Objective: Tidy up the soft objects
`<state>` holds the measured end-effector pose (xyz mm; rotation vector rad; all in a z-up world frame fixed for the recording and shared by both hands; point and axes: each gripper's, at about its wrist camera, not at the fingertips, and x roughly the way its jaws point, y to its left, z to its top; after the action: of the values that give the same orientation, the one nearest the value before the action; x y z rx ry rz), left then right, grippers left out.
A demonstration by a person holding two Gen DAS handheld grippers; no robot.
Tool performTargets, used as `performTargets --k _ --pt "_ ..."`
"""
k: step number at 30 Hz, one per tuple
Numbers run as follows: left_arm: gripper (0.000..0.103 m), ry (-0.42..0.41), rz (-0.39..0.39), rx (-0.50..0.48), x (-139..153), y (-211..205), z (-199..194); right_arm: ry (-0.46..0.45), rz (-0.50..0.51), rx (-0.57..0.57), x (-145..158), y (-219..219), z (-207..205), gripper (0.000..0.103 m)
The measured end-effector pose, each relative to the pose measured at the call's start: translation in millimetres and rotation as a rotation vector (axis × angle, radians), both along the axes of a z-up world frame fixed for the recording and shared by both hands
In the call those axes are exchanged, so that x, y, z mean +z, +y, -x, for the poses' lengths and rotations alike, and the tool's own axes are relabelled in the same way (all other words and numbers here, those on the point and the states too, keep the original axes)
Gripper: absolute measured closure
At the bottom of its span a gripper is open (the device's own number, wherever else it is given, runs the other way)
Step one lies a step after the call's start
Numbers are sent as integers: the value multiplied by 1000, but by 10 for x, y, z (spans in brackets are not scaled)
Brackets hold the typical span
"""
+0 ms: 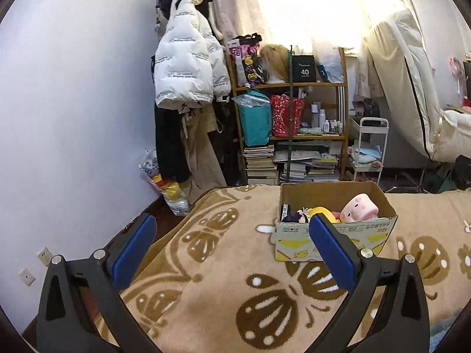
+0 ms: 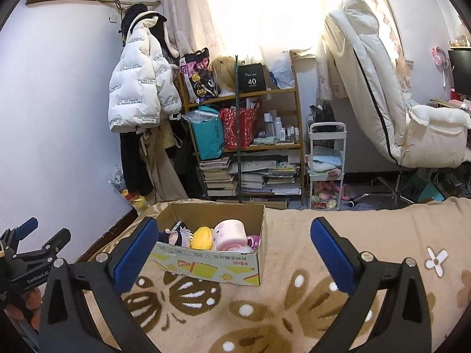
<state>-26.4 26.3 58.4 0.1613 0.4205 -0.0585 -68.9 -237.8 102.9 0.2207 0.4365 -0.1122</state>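
Ahead of both grippers a beige blanket [image 2: 294,235] with brown butterfly shapes covers the bed. Beyond it stand a white padded chair [image 2: 382,103], a crowded wooden shelf [image 2: 244,123] with stacked books, and a white puffer jacket [image 2: 135,88] hung on the wall. A cardboard box [image 2: 212,264] sits on the blanket, just past the right gripper [image 2: 232,253], nearer its left finger; both its jaws are spread wide with nothing between them. The left gripper [image 1: 232,253] is likewise released and empty. Inside the box lie the soft toys: a pink plush [image 2: 229,234], a yellow plush [image 2: 203,236] and a dark one half hidden by the box wall.
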Motion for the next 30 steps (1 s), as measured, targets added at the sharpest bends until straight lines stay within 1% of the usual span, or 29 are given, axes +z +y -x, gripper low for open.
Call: performTargets --k 5,9,12,19,23,30 --pt "1 8 22 7 19 82 71 -6 4 0 26 25 61 0" --pt "1 11 22 2 -3 88 76 5 14 -7 18 32 54 0" --pt "1 16 21 -11 -36 77 67 14 40 -21 3 50 20 0" --pt "1 45 12 -23 -115 4 -70 44 63 -29 -94 42 -124 0" --pt "1 69 29 -46 -149 -7 -147 54 57 -21 -145 38 -199 0" --pt "1 81 14 -39 -203 -52 -228 69 62 -23 -202 43 -266 0"
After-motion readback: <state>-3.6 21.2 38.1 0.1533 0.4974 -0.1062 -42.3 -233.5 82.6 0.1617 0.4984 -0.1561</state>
